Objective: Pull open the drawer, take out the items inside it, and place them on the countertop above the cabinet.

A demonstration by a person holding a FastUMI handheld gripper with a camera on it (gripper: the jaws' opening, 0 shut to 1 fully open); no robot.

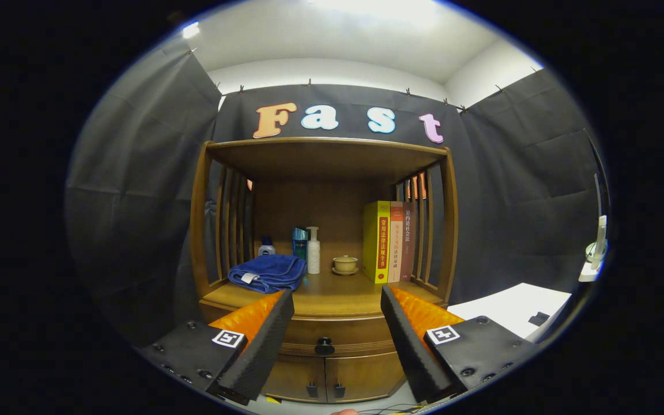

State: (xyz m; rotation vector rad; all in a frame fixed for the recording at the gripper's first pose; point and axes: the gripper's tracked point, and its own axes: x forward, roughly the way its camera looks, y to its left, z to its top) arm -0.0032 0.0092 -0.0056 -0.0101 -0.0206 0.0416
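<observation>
1. Drawer (332, 337): shut, set in the front of the cabinet just under the countertop, with a dark round knob (324, 346) at its middle. It sits beyond the fingers and between them.
2. Cabinet (323, 259): brown wood, with slatted sides and a flat top board over an open shelf space. Two small doors (332, 377) lie below the drawer, each with a dark handle near the centre seam.
3. Countertop (332, 297): the wooden shelf surface above the drawer, carrying everything listed below.
4. Gripper (338, 305): its fingers are spread wide apart and hold nothing, one on each side of the knob and short of it.
5. Books (389, 242): upright at the right, one yellow, the others reddish-brown, against the right slats.
6. Towel (267, 272): blue, folded, at the left front.
7. Pump bottle (313, 251): white, upright, just right of the towel.
8. Box (300, 242): teal, behind the pump bottle.
9. Small bottle (266, 248): behind the towel, partly hidden.
10. Cup (345, 264): tan, on a saucer, between pump bottle and books.
</observation>
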